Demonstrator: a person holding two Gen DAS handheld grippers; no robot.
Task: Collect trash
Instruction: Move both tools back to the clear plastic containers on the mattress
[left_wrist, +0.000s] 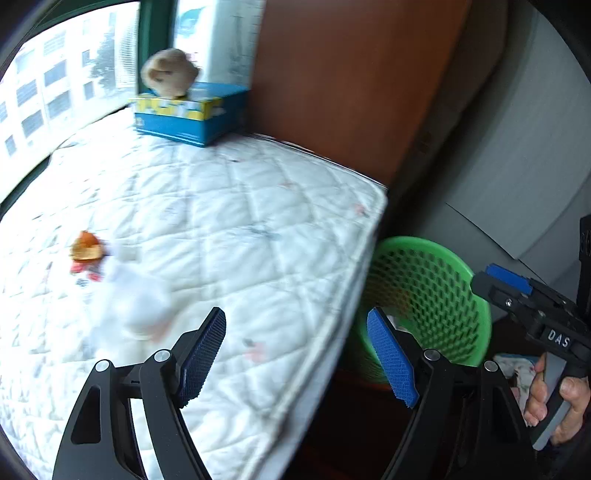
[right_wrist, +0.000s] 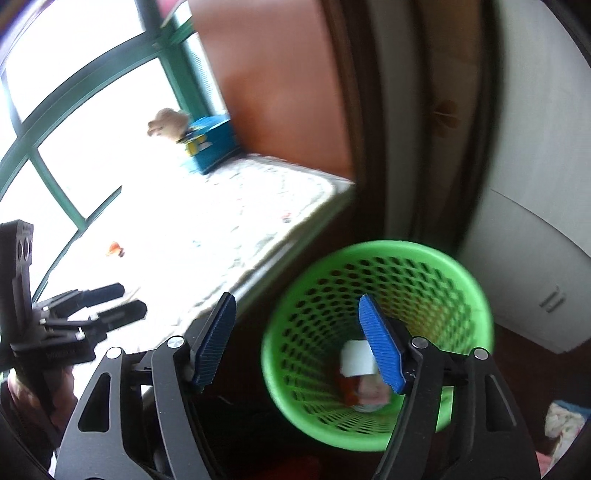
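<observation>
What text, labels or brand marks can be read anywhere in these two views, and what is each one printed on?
"DAS": white letters on the black body of the right gripper, seen from the left wrist view.
Blue and yellow box on the mattress: has printing on its front, too blurred to read.
Left gripper body, in the right wrist view: a faint marking, not legible.
Green basket: no text visible.

Left gripper (left_wrist: 297, 354), jaws wide apart and empty, hangs over the mattress (left_wrist: 229, 236) edge. White wad (left_wrist: 136, 306) and orange scrap (left_wrist: 86, 249) lie on the quilt; green basket (left_wrist: 432, 295) stands beside, right gripper (left_wrist: 498, 282) over it.
</observation>
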